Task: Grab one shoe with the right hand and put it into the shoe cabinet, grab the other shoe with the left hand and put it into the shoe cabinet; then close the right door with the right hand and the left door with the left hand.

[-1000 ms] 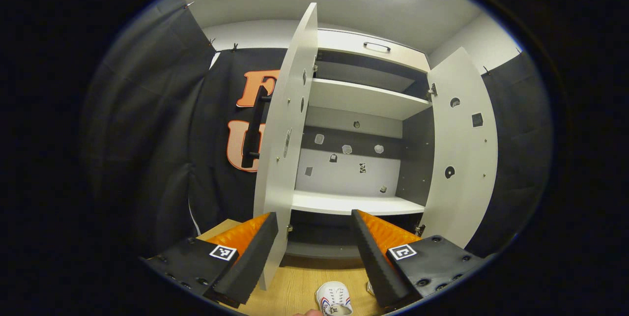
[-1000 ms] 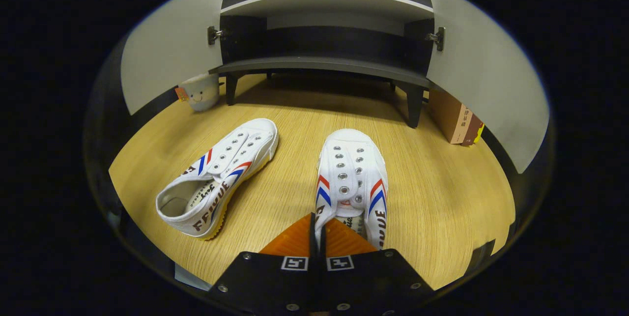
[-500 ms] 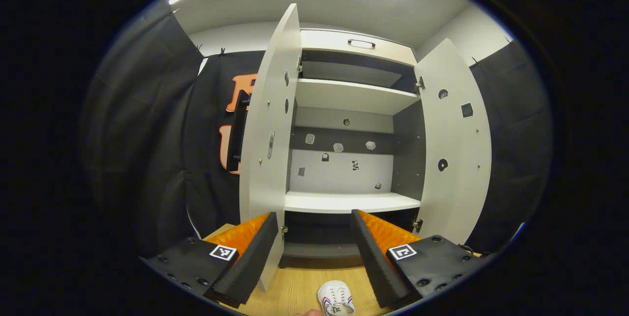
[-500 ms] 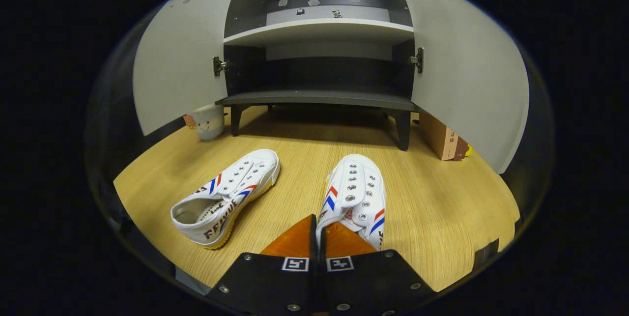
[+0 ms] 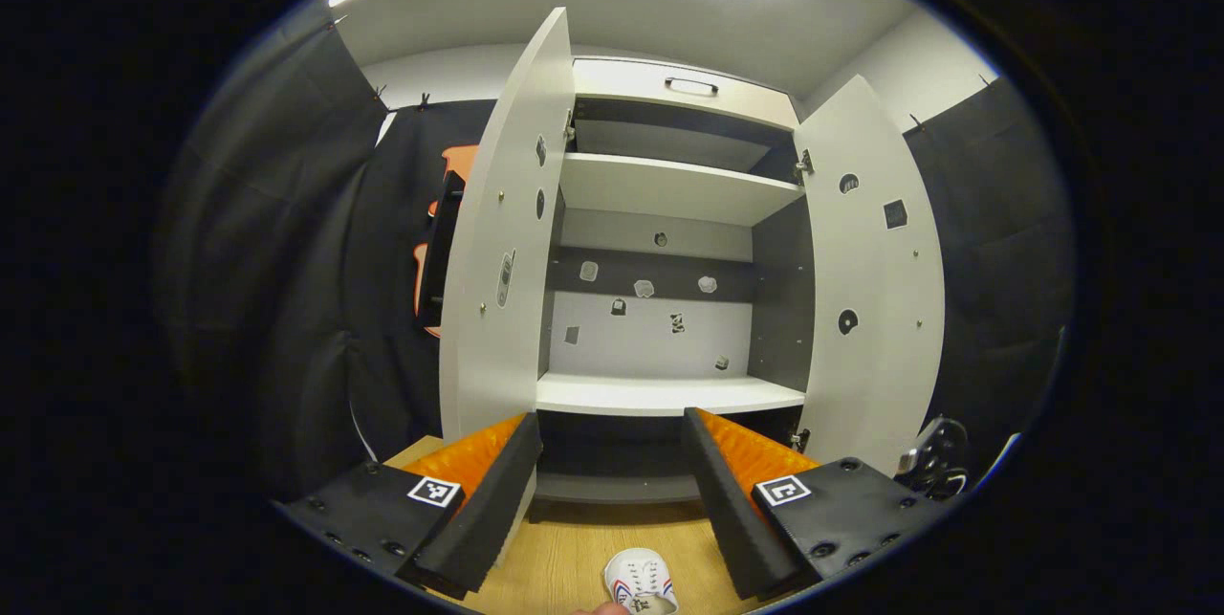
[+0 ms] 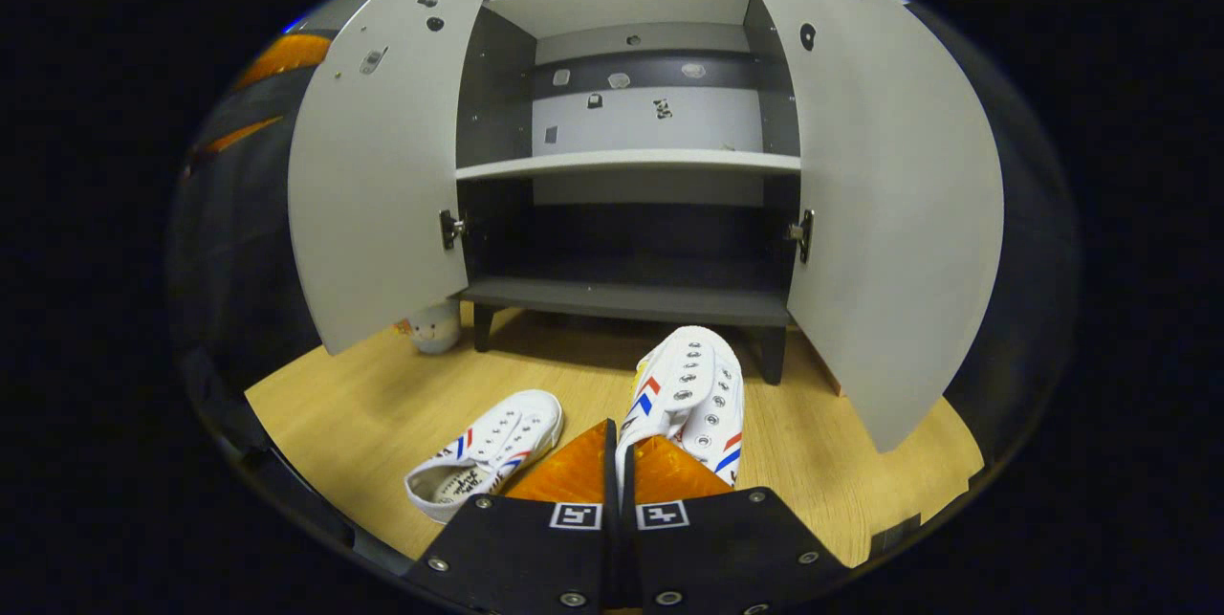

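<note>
Status: your right gripper (image 6: pixel 620 462) pinches one white shoe (image 6: pixel 690 390) by its heel rim, lifted before the shoe cabinet (image 6: pixel 626 299). Other shoe (image 6: pixel 488 462) lies on the wooden floor (image 6: pixel 363 414), left of it. Left gripper (image 5: pixel 612 462) spread, empty. Both doors open; nothing stowed yet.

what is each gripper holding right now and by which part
The right gripper pinches the white canvas shoe with red-blue stripes by its heel edge; the left gripper is open, holding nothing.
</note>
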`<state>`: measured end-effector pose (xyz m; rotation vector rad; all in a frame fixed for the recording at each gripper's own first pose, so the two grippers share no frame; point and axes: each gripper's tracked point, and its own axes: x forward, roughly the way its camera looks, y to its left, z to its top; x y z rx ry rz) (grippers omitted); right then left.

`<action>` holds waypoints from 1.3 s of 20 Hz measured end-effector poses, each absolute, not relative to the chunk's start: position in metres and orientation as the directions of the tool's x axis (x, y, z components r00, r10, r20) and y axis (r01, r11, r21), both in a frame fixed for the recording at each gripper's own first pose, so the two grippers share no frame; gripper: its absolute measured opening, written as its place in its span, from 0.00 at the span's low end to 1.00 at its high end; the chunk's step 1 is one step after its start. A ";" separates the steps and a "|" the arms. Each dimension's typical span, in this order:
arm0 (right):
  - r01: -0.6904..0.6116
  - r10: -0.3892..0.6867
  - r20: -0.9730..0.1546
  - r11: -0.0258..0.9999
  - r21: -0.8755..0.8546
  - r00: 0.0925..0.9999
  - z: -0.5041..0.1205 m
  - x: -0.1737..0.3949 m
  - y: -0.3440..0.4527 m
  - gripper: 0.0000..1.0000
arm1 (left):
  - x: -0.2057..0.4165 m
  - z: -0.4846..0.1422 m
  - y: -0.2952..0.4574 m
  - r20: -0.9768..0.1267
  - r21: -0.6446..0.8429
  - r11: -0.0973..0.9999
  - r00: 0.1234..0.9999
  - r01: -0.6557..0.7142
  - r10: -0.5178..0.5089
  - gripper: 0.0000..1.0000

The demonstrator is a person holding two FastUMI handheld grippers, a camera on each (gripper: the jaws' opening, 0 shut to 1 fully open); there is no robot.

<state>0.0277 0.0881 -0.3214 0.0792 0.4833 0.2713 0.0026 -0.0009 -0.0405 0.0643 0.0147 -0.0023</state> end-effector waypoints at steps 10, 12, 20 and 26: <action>-0.288 0.304 -0.197 0.952 0.102 0.932 -0.114 0.114 0.087 0.00 | 0.003 -0.043 0.017 0.003 0.042 0.998 0.999 -0.040 0.039 0.96; -0.296 0.307 -0.166 0.951 0.086 0.937 -0.088 0.140 0.090 0.00 | 0.003 -0.044 0.020 0.001 0.041 0.998 0.999 -0.040 0.040 0.96; -0.254 0.240 -0.296 0.967 -0.008 0.925 -0.082 0.314 0.093 0.00 | 0.000 -0.054 0.009 -0.025 0.020 1.000 1.000 -0.012 0.012 0.96; -0.185 0.154 -0.475 0.983 -0.020 0.867 -0.146 0.389 0.086 0.00 | -0.004 -0.056 0.010 -0.030 0.025 0.999 0.999 -0.021 0.021 0.96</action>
